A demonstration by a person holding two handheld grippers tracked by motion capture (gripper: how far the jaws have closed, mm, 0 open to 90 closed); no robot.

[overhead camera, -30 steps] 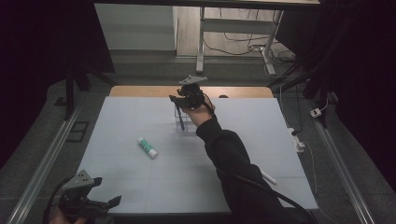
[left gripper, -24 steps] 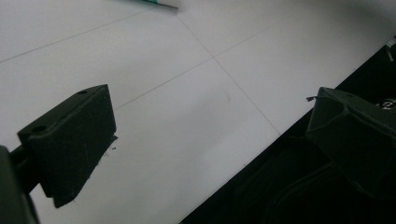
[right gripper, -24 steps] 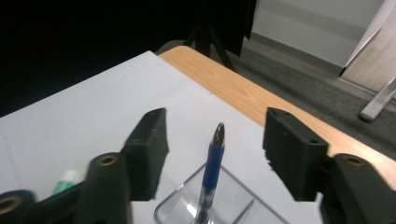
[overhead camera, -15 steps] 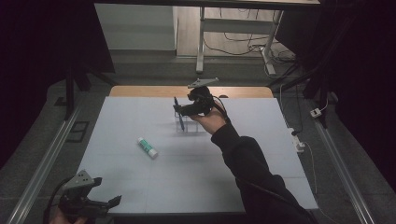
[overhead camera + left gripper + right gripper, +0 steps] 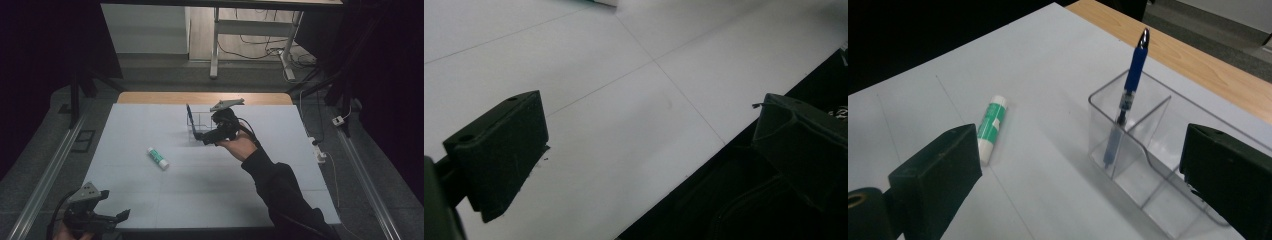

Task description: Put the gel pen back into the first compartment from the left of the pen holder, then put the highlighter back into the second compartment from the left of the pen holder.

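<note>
A blue pen (image 5: 189, 116) (image 5: 1128, 95) stands tilted in the near-left cell of a clear plastic organizer (image 5: 201, 123) (image 5: 1143, 165) at the back middle of the white table (image 5: 210, 185). My right gripper (image 5: 199, 132) (image 5: 1083, 190) hangs just right of the organizer and points at it. Its jaws have just been opening and now stand wide apart with nothing gripped between them. A white and green glue stick (image 5: 158, 158) (image 5: 991, 128) lies flat left of centre. My left gripper (image 5: 119, 216) (image 5: 649, 145) rests open over the table's front left edge.
A wooden strip (image 5: 150, 97) runs along the table's far edge. Metal rails (image 5: 45, 175) flank both sides, and a white power strip (image 5: 318, 150) lies off the right edge. Beyond the table stands a metal frame (image 5: 215, 45) with cables on the floor.
The right gripper has let go of the pen and drawn back to the right, its jaws wider. The pen stays standing in the organizer. The left gripper has kept still.
</note>
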